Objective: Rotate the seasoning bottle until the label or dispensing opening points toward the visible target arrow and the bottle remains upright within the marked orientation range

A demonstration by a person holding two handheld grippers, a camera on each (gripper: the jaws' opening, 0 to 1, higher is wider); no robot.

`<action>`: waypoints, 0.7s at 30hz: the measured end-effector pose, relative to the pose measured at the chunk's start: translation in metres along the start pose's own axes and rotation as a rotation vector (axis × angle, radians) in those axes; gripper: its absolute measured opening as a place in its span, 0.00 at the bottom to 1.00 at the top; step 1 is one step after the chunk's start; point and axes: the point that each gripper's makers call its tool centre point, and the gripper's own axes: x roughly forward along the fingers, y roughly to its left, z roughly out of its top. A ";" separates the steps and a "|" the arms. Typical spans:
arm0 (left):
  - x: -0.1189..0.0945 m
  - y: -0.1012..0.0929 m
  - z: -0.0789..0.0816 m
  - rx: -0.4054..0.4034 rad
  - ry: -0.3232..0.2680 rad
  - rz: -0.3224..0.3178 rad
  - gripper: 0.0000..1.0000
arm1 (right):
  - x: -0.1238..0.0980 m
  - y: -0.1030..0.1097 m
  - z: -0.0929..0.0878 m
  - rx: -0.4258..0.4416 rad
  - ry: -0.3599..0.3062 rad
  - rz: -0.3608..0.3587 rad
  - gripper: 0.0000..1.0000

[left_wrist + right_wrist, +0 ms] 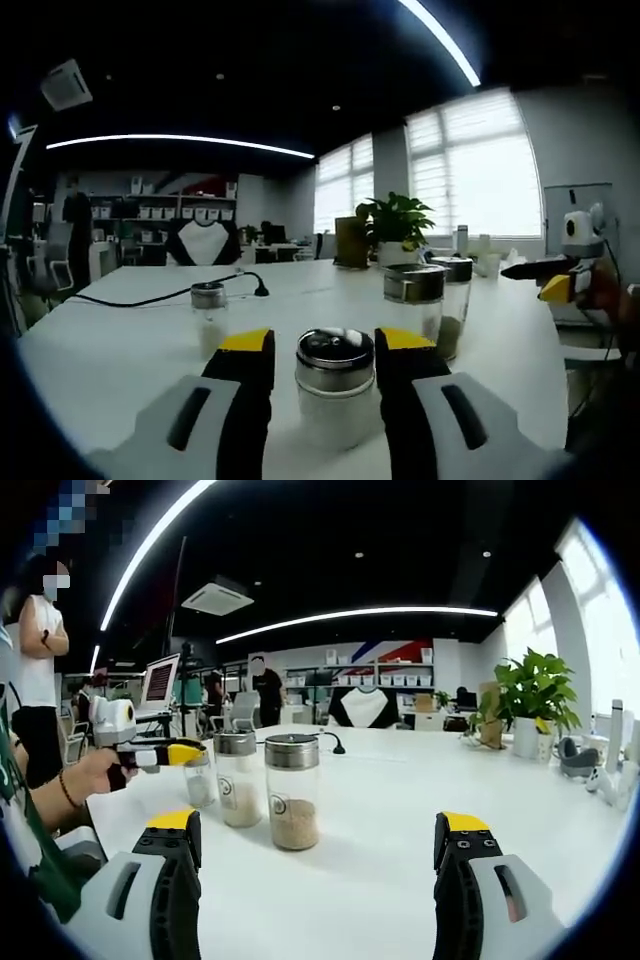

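Between the two black, yellow-tipped fingers of the left gripper (325, 362), in the left gripper view, stands a seasoning bottle (334, 392) with a shiny metal cap. It is upright on the white bench (120, 350), and the fingers stand close at both sides of it; I cannot tell if they really touch the glass. Further on the bench in this view are a small shaker (208, 316) to the left, near a black cable (170, 294), and two taller jars (425, 305) to the right, one behind the other. At the far edge stands a potted plant (397, 226) before the bright windows.

In the right gripper view, the right gripper (320, 852) has its fingers spread wide, with only bare bench surface between them. Ahead of it three glass jars stand upright in a group: the nearest jar (292, 792) has pale grains in the lower part, a second jar (237, 778) is just beside it to the left, and a smaller one (200, 777) is behind. At the left of this view a person's hand (88, 773) holds the other gripper near these jars, its yellow tips pointing toward them. People stand in the office behind.
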 end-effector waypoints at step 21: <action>-0.003 -0.024 0.015 0.022 0.007 -0.540 0.49 | -0.002 -0.004 -0.002 0.012 0.002 -0.008 0.99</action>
